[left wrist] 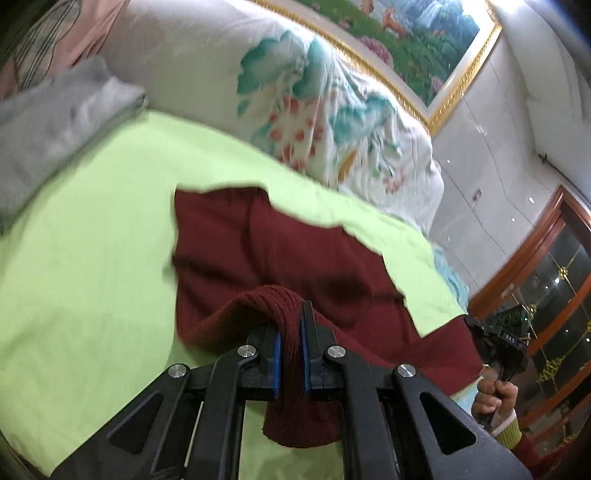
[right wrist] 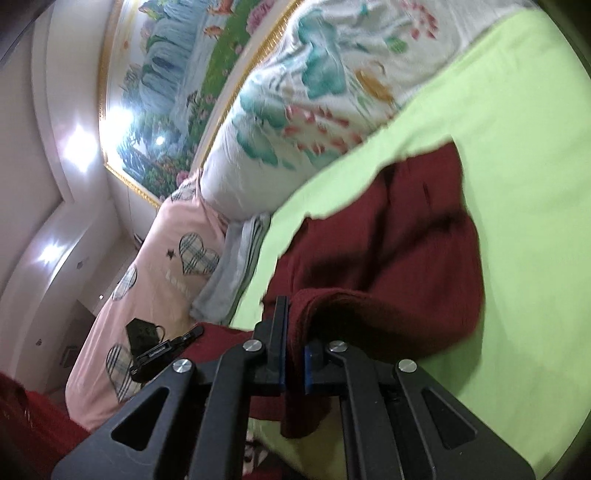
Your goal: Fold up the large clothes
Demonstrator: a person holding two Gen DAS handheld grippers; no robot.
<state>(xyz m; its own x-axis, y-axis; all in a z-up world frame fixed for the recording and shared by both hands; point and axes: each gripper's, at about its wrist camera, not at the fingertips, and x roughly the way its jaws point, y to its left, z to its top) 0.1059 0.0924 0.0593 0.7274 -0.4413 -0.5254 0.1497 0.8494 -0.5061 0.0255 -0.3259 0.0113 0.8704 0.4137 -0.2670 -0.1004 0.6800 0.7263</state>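
Observation:
A dark red knit sweater [left wrist: 258, 243] lies spread on a light green sheet [left wrist: 92, 240]. My left gripper [left wrist: 290, 325] is shut on a ribbed fold of it, which bulges up between the blue pads and hangs below them. In the right wrist view the same sweater [right wrist: 399, 236] stretches away across the green sheet [right wrist: 517, 184], and my right gripper [right wrist: 295, 332] is shut on another bunched edge of it. Both held edges are lifted off the bed. The right gripper [left wrist: 506, 332] and the hand holding it show at the right edge of the left wrist view.
A floral quilt [left wrist: 332, 110] is piled along the far side of the bed, under a gold-framed painting [left wrist: 424, 33]. Folded grey cloth [left wrist: 55, 129] lies at the left. A pink pillow with plaid hearts [right wrist: 155, 273] and a black object [right wrist: 142, 330] lie beyond. A wooden cabinet [left wrist: 546, 280] stands right.

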